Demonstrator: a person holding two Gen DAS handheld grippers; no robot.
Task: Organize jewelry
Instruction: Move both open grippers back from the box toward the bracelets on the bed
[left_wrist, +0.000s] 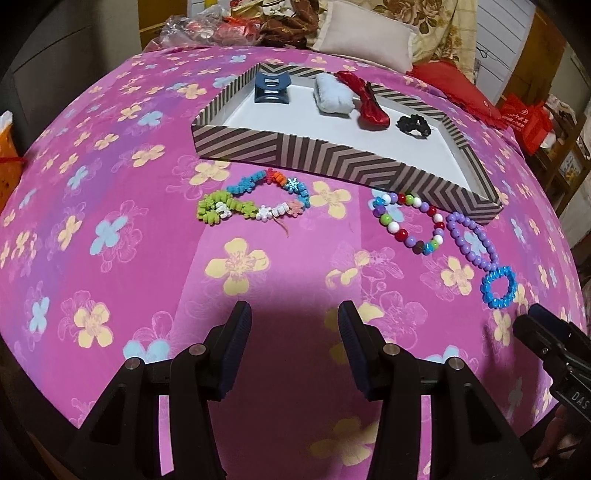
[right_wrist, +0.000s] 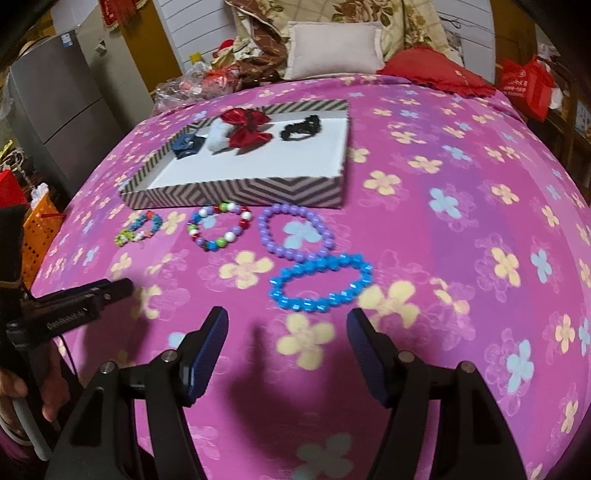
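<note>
Bed: pink flowered bedspread (right_wrist: 461, 229) fills both views, and a pale pillow (right_wrist: 334, 48) and a red cushion (right_wrist: 432, 66) sit at the far edge.
Box: striped shallow box (right_wrist: 236, 192) lies out toward the far side of the spread, white floor showing.
Inside the box: a row along its far wall, and it goes blue hair claw (left_wrist: 271, 88), pale blue fluffy piece (left_wrist: 330, 94), red bow (left_wrist: 369, 99), black scrunchie (left_wrist: 413, 125).
Flower-bead bracelet: the multicolour flower-bead bracelet (left_wrist: 255, 201) lies on the spread just in front of the box's near wall, at the left end of the line.
Mixed bracelet: next along, the round-bead mixed bracelet (right_wrist: 219, 229) sits close against that near wall.
Purple bracelet: purple bead bracelet (right_wrist: 295, 230) comes next, just beside the mixed one.
Blue bracelet: blue faceted bracelet (right_wrist: 321, 282) lies nearest the person, touching or almost touching the purple ring, I can't call it.
Left gripper: left gripper (left_wrist: 295, 332) hovers over bare spread short of the flower-bead bracelet, fingers spread wide, nothing between them.
Right gripper: right gripper (right_wrist: 288, 332) has its fingers apart too, empty, tips just short of the blue bracelet, which lies ahead in line with the gap.
Person: a hand (right_wrist: 22, 398) shows at the lower left of the right wrist view, behind the left tool.
</note>
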